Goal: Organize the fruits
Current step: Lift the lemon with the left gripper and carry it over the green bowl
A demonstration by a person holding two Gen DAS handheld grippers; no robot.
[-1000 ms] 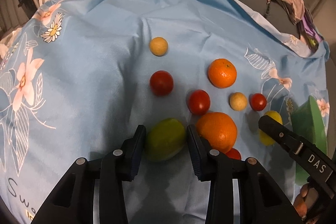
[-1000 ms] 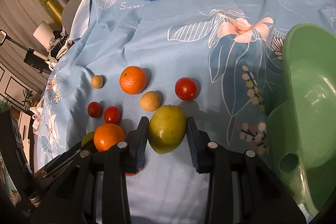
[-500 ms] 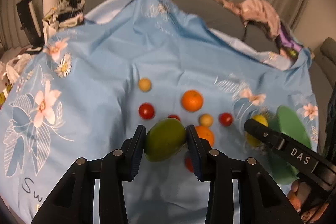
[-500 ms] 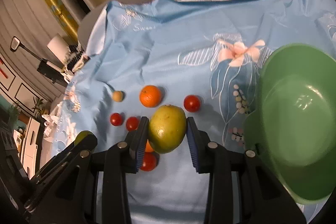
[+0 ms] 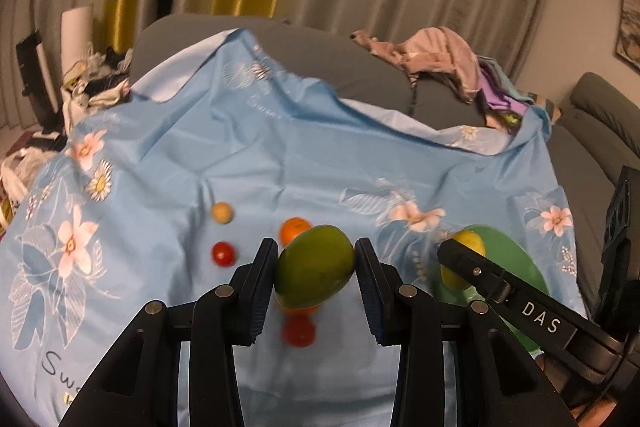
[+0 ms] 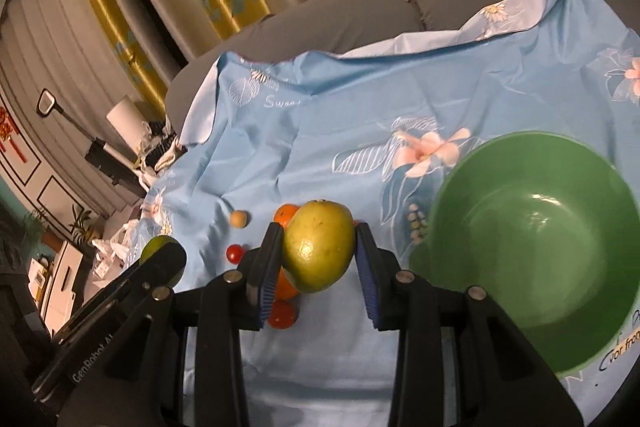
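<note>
Mango (image 5: pixel 315 266) sits clamped in left hand-held gripper (image 5: pixel 316 281); lemon (image 6: pixel 319 250) clamped in right hand-held gripper (image 6: pixel 317 273), beside bowl (image 6: pixel 532 187).

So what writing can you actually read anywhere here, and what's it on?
"DAS": right hand-held gripper.
"GenRobot A", cut off: left hand-held gripper.
"Swee", partly readable: blue cloth.
"Sw", cut off: cloth's near edge.
"vor fron", cut off: cloth print by the green bowl.
</note>
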